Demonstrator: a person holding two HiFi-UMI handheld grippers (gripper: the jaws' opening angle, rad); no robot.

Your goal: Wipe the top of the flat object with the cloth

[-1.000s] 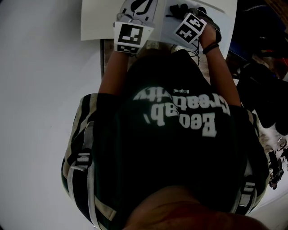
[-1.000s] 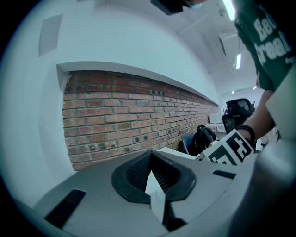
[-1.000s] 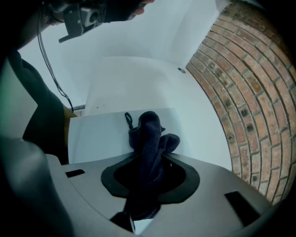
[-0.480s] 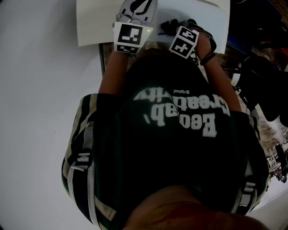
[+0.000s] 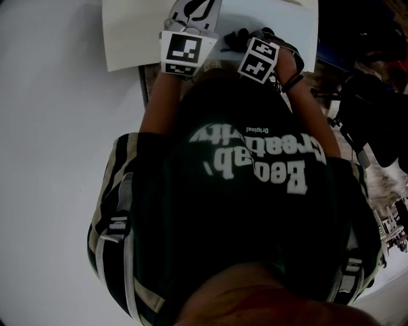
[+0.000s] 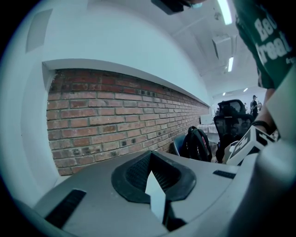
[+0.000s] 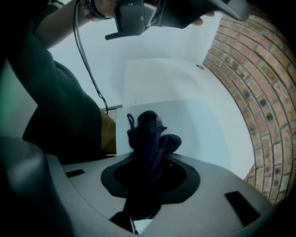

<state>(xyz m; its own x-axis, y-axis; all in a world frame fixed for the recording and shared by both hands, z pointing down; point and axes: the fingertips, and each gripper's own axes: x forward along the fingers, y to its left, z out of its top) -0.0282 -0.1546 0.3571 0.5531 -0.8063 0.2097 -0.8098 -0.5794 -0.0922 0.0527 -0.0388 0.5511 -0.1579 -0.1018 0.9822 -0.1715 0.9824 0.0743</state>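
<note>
Both tongs are closed. My right gripper (image 7: 145,185) clamps the dark cloth (image 7: 149,139), bunched upright between its jaws. My left gripper (image 6: 155,194) pinches a thin white edge, seemingly the flat white board (image 7: 185,125). That board lies at the desk's (image 7: 157,74) near edge. The cloth is over its near part, and I judge most of the wiping is yet to do.

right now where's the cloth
In the right gripper view, the dark cloth is pinched in the right gripper, over the white sheet, whose near edge the left gripper grips at the head view's top.
</note>
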